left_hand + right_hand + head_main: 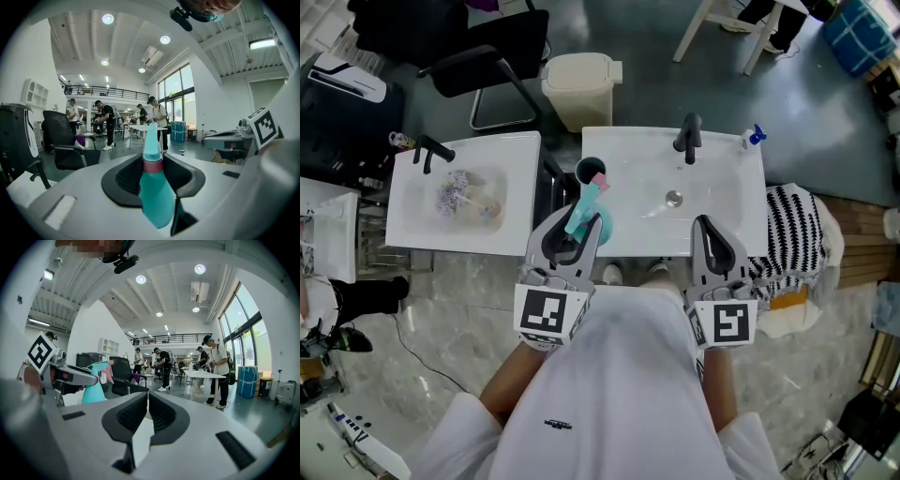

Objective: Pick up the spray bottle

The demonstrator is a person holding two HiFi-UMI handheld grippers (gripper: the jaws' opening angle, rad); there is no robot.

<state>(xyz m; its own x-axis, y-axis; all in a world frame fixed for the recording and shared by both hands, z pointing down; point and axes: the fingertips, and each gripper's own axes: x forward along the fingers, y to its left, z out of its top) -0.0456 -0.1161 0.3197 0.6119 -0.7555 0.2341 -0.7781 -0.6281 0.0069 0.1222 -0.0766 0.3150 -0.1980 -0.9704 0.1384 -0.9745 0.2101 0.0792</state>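
The spray bottle (598, 228) is teal with a pink trigger and collar. It hangs over the front left corner of the white sink counter (741, 220). My left gripper (577, 230) is shut on it. In the left gripper view the bottle (154, 192) fills the gap between the jaws, which press its body just below the pink collar, nozzle up. To the right, my right gripper (705, 225) hovers over the counter's front edge, shut and empty. Its own view shows the pads (161, 416) almost touching, with the bottle (93, 390) off to the left.
The counter holds a basin drain (674, 198), a black tap (689, 137), a small blue-topped bottle (754, 137) and a black cup (590, 171). A second basin (412, 220) stands left. Beyond are a beige bin (581, 89) and a black chair (487, 56). A striped cloth (792, 230) lies right.
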